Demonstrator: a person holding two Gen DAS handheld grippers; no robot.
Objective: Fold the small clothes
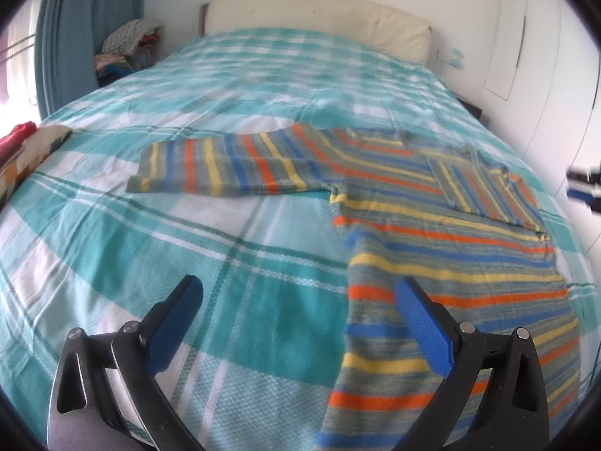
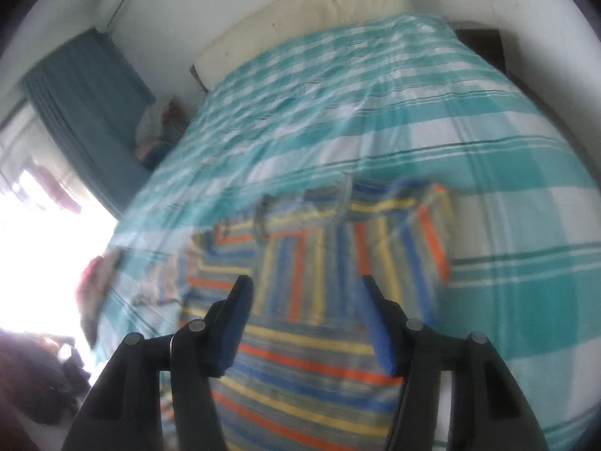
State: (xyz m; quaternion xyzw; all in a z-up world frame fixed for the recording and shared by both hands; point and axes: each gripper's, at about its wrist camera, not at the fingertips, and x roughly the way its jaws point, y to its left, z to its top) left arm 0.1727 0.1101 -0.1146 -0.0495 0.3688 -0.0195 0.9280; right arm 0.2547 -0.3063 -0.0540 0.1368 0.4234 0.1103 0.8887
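Two tools above striped sweater [image 1: 432,203] spread flat on teal plaid bed [image 1: 188,233]: left tool [image 1: 296,312] parted wide over hem edge, empty; right tool [image 2: 306,312] parted over folded-in sleeve [image 2: 375,248], apparently gripping nothing, view blurred.

Nothing to read here, folks: no words, labels, brand marks or numbers show up in either wrist view. The striped sweater [image 1: 432,203] carries only colour bands, the checked bedspread [image 1: 188,244] only its plaid, and the right wrist view is too blurred for any lettering.
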